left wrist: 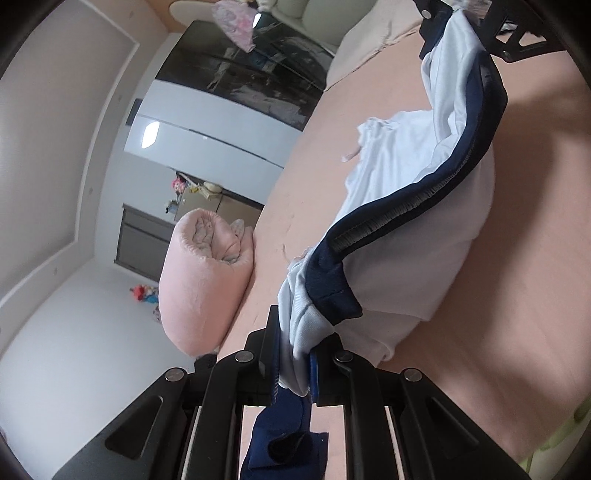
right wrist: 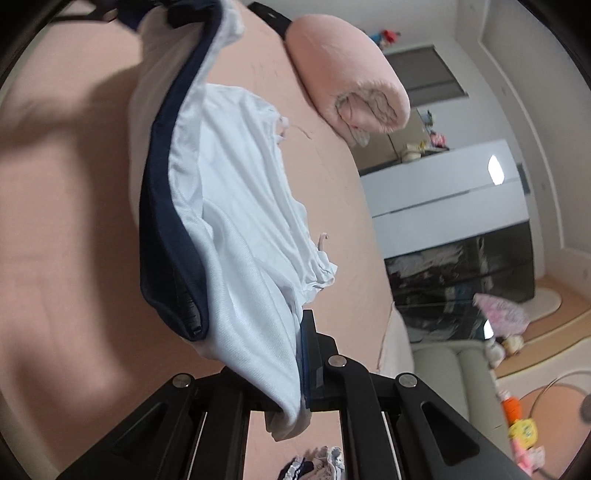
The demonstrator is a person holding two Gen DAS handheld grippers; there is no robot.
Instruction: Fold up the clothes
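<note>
Left wrist view: my left fingers [left wrist: 295, 363] are pinched tight on one end of a white garment with a navy band [left wrist: 417, 192]. The cloth bunches between the pads, and a dark blue flap hangs below them. From there the garment stretches away in a sagging line to my right fingers [left wrist: 448, 14], seen small at the upper right, which grip its other end. The view is rolled hard to one side, so the pink bed [left wrist: 535, 229] beneath the cloth slants across the frame. A rolled pink blanket [left wrist: 199, 280] lies at the bed's edge.

Right wrist view: my right fingers [right wrist: 301, 369] are closed narrowly on white fabric [right wrist: 243, 206], which spills out below the pads. This view is also tilted, rolled the opposite way. The navy band curves along the garment's left side towards my other hand at the top left. The middle of the garment droops towards the bed; I cannot tell whether it touches. The blanket roll sits beyond it.
</note>
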